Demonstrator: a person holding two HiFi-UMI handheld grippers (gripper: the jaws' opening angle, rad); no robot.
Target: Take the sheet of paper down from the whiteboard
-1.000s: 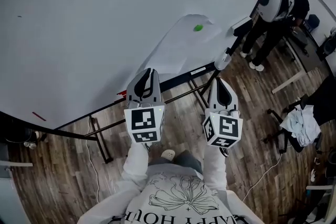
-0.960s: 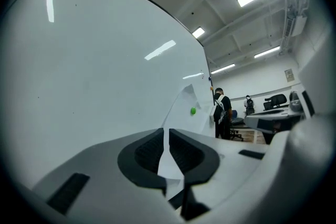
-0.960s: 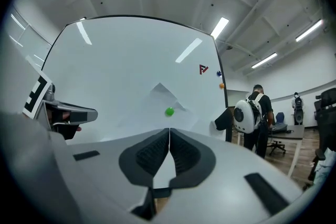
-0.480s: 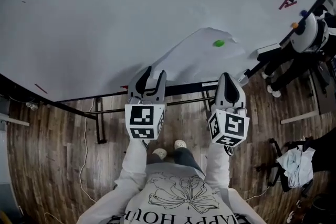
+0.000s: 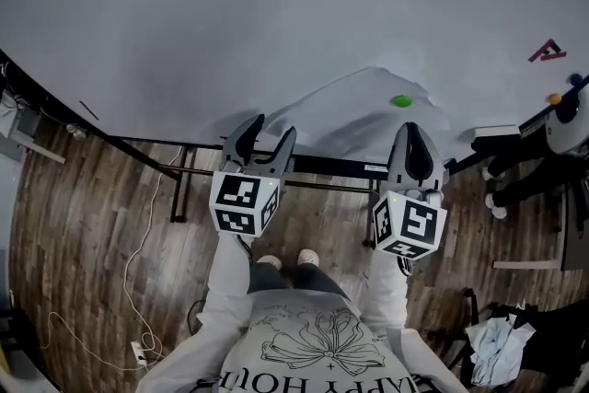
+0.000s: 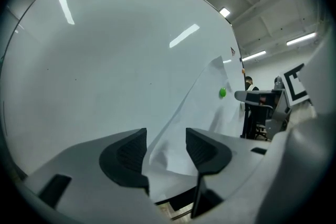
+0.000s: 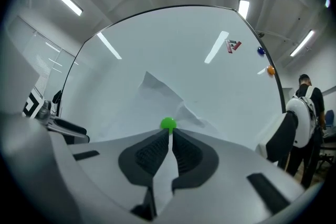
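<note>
The white sheet of paper (image 5: pixel 354 117) hangs crumpled on the whiteboard (image 5: pixel 230 14), pinned near its top right by a green magnet (image 5: pixel 401 101). My left gripper (image 5: pixel 264 141) is at the sheet's lower left corner with its jaws opening. In the left gripper view the paper (image 6: pixel 202 113) edge runs loose between the pads, untouched. My right gripper (image 5: pixel 416 141) is at the lower right edge, just under the magnet. In the right gripper view it (image 7: pixel 171 136) is shut on a strip of the paper (image 7: pixel 164 178), with the green magnet (image 7: pixel 168 124) right past the tips.
A red marker shape (image 5: pixel 546 51) and blue (image 5: pixel 575 79) and orange (image 5: pixel 553 98) magnets sit on the board's right. A person (image 7: pixel 302 107) stands at the right. The board's black stand legs (image 5: pixel 179 184) and a cable (image 5: pixel 138 244) lie on the wooden floor.
The left jaws have gone from shut to wide apart, freeing the paper's corner. Both grippers shifted along the board; the right one stays shut on the paper.
</note>
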